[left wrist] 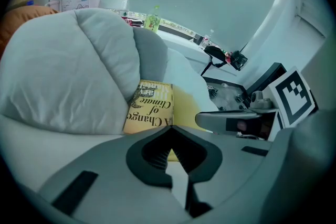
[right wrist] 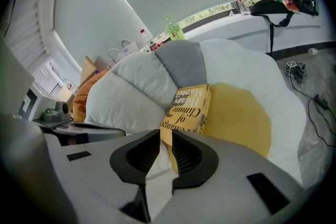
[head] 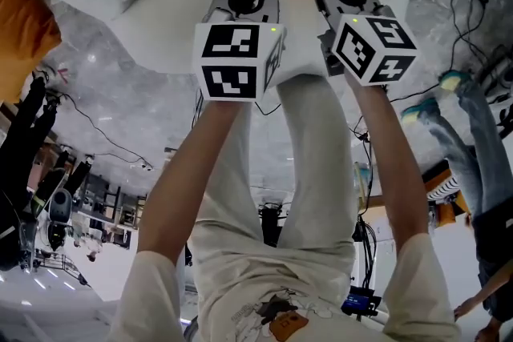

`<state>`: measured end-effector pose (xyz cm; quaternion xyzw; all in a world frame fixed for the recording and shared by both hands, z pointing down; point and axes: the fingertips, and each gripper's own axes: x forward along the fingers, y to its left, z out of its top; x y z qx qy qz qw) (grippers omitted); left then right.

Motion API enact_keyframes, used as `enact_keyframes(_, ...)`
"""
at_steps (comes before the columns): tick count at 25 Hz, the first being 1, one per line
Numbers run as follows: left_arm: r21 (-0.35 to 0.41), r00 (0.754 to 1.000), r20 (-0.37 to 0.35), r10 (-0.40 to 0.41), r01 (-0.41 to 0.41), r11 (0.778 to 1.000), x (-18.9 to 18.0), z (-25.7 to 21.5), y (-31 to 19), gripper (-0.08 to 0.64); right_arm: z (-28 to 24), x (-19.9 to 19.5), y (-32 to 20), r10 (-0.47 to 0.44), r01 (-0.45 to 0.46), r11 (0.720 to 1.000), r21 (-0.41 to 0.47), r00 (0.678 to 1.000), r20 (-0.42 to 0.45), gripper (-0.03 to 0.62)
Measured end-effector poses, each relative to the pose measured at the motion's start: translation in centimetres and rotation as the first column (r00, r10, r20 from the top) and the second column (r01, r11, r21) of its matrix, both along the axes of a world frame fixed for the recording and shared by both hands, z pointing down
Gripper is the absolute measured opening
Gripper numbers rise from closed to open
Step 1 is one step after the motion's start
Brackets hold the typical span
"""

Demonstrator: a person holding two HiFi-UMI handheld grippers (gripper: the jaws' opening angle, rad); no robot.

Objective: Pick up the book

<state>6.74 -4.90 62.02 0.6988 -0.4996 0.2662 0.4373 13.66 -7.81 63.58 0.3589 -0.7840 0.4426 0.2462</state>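
Now: the book (right wrist: pixel 189 107) lies flat on the cushion (right wrist: pixel 252 63), at the left edge of its yellow middle, tucked against a white lobe. Both grippers hover short of it, touching nothing.

Right gripper (right wrist: pixel 164 136): jaws a narrow slit apart, nothing between them; the book's near short edge shows straight ahead through the slit.

Left gripper (left wrist: pixel 170 131): jaw tips together, empty; the book sits ahead, slightly left.

Long axis runs away from the 2 grippers. Right looks better lined up, but its slit likely needs widening to take the book's edge.
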Motion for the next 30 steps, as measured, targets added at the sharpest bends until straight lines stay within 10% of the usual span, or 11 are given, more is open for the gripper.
enact_keyframes(30, -0.056, 1.0, 0.014, 0.0, 0.001, 0.998, -0.1, 9.1, 0.4, 0.006, 14.1, -1.2, -0.1, 0.079, -0.063, 0.985, -0.159, 0.992, 0.098, 0.199)
